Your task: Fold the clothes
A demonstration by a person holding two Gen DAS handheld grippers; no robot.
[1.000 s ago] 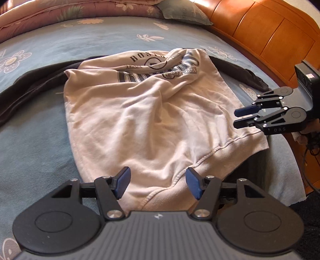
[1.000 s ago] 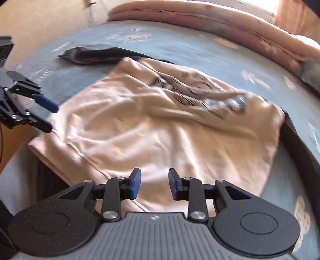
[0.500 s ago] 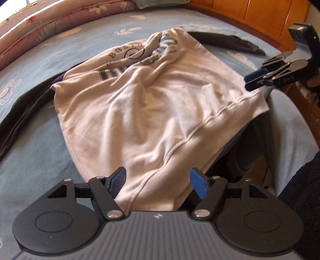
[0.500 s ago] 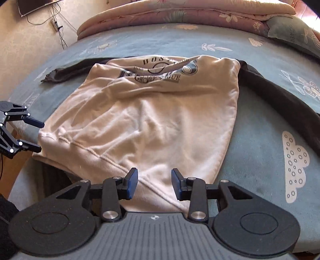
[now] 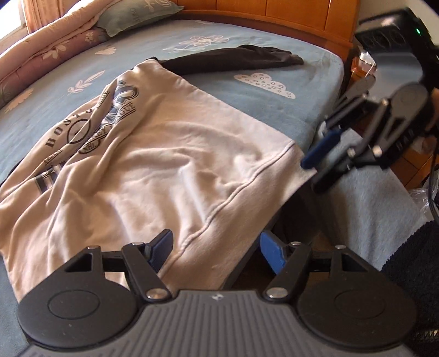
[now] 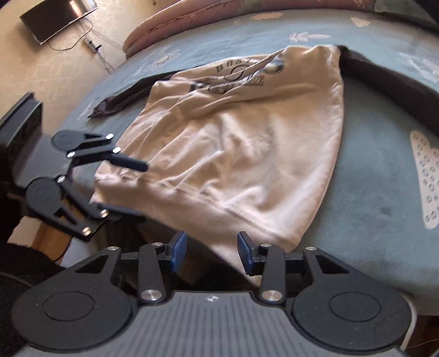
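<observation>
A cream sweatshirt point(image 5: 170, 164) with a dark printed crest lies front up on the blue bedspread point(image 5: 247, 115), its black sleeves point(image 5: 241, 59) stretched out to both sides. Its ribbed hem point(image 6: 225, 208) hangs a little over the bed's near edge. My left gripper point(image 5: 216, 250) is open at one hem corner, with the hem between its blue pads point(image 5: 162, 245) but not pressed. The same gripper point(image 6: 131, 189) shows straddling that corner in the right wrist view. My right gripper point(image 6: 212, 250) is at the other corner, jaws opening, cloth loosely between them; it appears again point(image 5: 315, 167) in the left wrist view.
A rolled pink quilt point(image 5: 46, 52) and a green pillow point(image 5: 137, 13) lie along the far side of the bed. A wooden headboard point(image 5: 288, 11) runs behind it. A grey cloth point(image 5: 365, 208) hangs off the near edge. A television point(image 6: 57, 19) and cables are by the wall.
Both grippers have swung outward to opposite corners of the hem and rolled, and each now sits close in the other's view. Both pairs of jaws stand wider than before.
</observation>
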